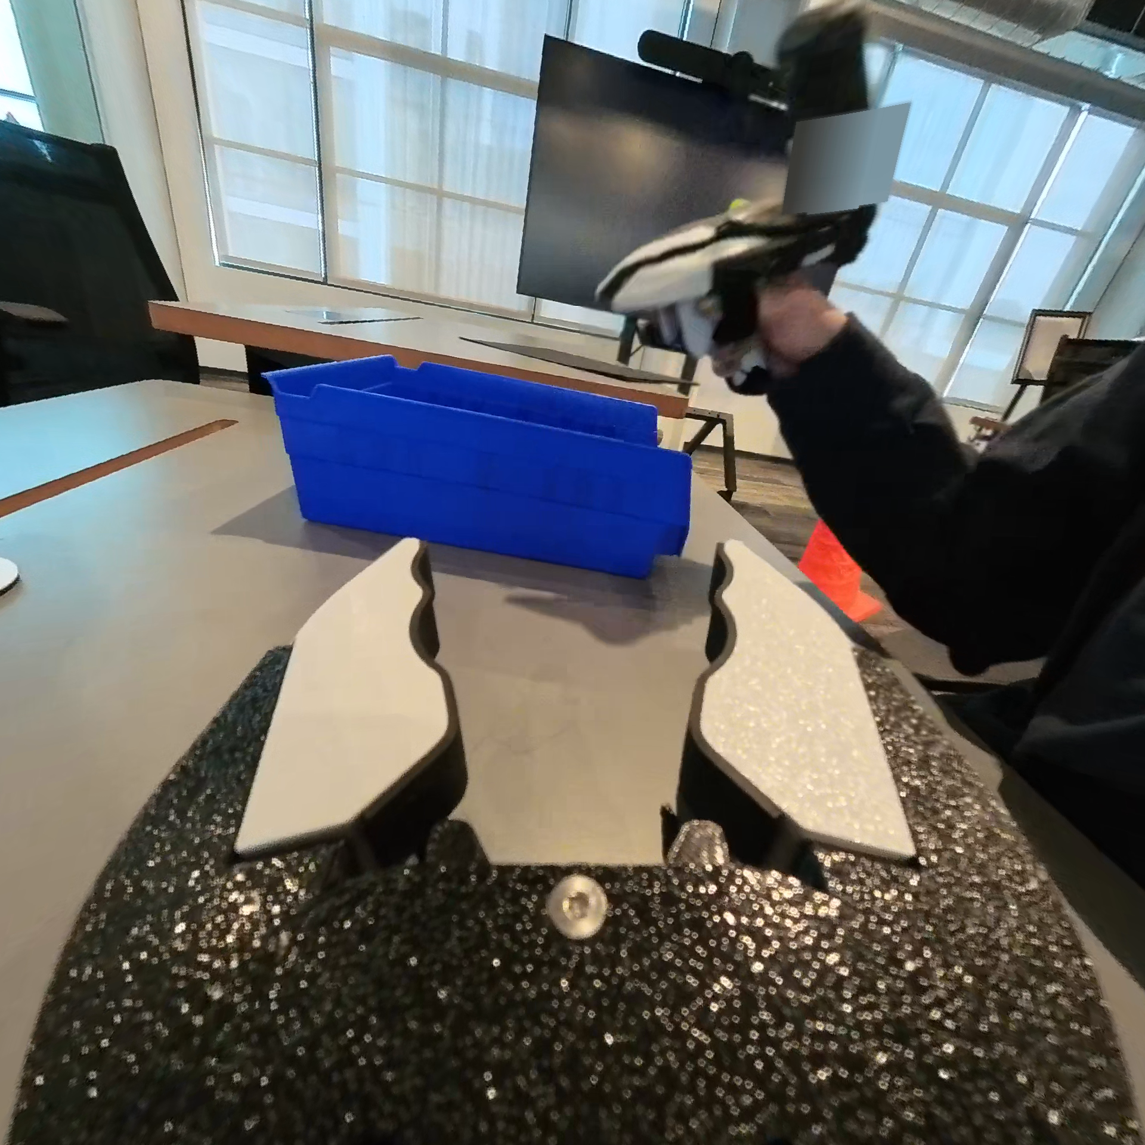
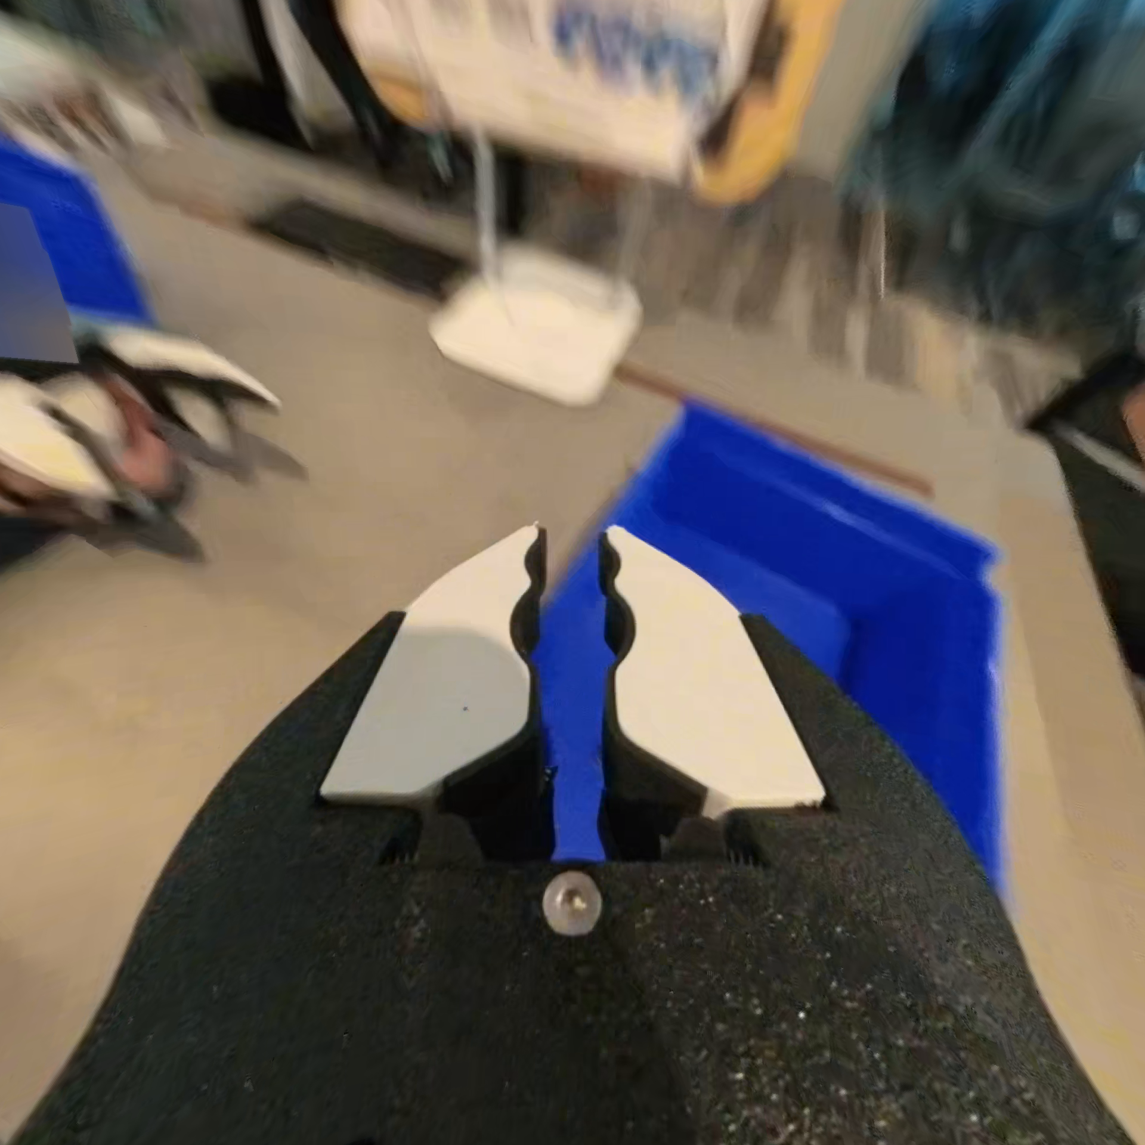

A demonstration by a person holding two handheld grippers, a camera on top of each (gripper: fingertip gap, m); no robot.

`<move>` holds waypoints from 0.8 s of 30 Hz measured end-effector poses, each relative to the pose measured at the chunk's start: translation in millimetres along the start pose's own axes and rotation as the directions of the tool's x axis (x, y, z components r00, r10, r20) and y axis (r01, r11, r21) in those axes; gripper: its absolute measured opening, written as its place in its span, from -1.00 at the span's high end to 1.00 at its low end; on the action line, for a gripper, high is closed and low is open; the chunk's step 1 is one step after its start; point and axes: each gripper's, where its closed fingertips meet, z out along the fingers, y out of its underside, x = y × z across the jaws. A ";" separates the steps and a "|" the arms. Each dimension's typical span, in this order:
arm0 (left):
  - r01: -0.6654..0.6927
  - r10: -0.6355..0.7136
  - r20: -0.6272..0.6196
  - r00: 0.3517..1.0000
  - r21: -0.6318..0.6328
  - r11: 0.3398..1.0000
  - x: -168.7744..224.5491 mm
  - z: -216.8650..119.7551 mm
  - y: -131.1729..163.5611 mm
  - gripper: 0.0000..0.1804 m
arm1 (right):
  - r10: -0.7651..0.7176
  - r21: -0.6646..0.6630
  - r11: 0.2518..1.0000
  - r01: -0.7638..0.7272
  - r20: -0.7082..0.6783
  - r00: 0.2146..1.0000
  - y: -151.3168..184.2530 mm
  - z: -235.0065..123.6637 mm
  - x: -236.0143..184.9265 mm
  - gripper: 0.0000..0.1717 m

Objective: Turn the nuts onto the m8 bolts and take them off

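My left gripper (image 1: 570, 551) is wide open with nothing between its fingers, low over the grey table (image 1: 155, 588). A blue bin (image 1: 483, 483) stands just beyond its fingertips. My right gripper (image 2: 573, 533) has its pads a narrow gap apart with nothing between them; the blue bin (image 2: 805, 588) shows through the gap below it. In the left wrist view the right gripper (image 1: 681, 272) is held high above the bin's right end, blurred. The left gripper (image 2: 124, 421) shows blurred at the left of the right wrist view. No nuts or bolts show in either view.
A person's dark sleeve (image 1: 929, 495) reaches in from the right. An orange cone (image 1: 836, 576) stands on the floor past the table's right edge. A dark screen (image 1: 650, 186) stands behind, a black chair (image 1: 74, 260) at left. A white stand base (image 2: 539, 328) sits on the table.
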 end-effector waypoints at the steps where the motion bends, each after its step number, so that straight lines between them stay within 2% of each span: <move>1: -0.003 0.003 0.007 1.000 0.002 1.000 -0.5 -0.1 -0.3 0.06 | 0.003 0.109 0.994 -0.007 0.043 0.999 -19.8 1.0 -20.9 0.85; 2: -0.004 0.004 0.014 1.000 0.006 1.000 -1.2 -0.5 -0.8 0.06 | -0.009 0.181 0.983 -0.006 0.080 0.997 -33.4 5.5 -40.3 0.86; 4: -0.005 0.005 0.021 1.000 0.016 1.000 -1.9 -1.8 -2.1 0.14 | -0.045 0.232 0.973 0.022 0.098 0.994 -48.1 25.5 -65.7 0.87; 5: -0.003 0.003 0.021 1.000 0.019 1.000 -2.0 -2.5 -2.4 0.23 | -0.056 0.260 0.965 0.026 0.106 0.993 -54.8 40.5 -74.9 0.87; 7: 0.005 -0.006 0.011 1.000 0.020 1.000 -1.4 -3.2 -2.6 0.28 | -0.041 0.313 0.950 -0.010 0.157 0.987 -63.2 74.2 -93.1 0.85; 11: 0.007 -0.007 0.005 1.000 0.028 1.000 -0.2 -5.3 -3.6 0.34 | -0.014 0.366 0.930 -0.037 0.135 0.991 -44.9 133.2 -102.4 0.85; 13: 0.008 -0.008 0.013 1.000 0.039 0.999 -1.0 -6.9 -4.9 0.40 | -0.006 0.412 0.910 -0.055 0.144 0.989 -32.2 143.0 -108.9 0.86; 15: 0.017 -0.018 0.016 1.000 0.048 0.999 -2.4 -8.2 -6.0 0.57 | -0.022 0.449 0.893 -0.027 0.105 0.994 -19.4 146.9 -109.3 0.88; 17: 0.017 -0.016 -0.025 1.000 0.049 0.999 2.8 -10.0 -6.4 1.00 | -0.084 0.479 0.877 0.038 0.075 0.994 -12.5 149.0 -110.9 0.91; 21: 0.011 -0.012 0.007 1.000 0.058 0.998 -1.0 -12.3 -7.5 1.00 | -0.147 0.515 0.851 0.106 0.040 0.988 -11.1 152.4 -117.0 0.93; 24: 0.001 -0.003 0.042 0.999 0.065 0.998 -4.6 -13.5 -8.5 1.00 | -0.167 0.490 0.865 0.109 0.075 0.983 -5.5 160.2 -124.6 0.94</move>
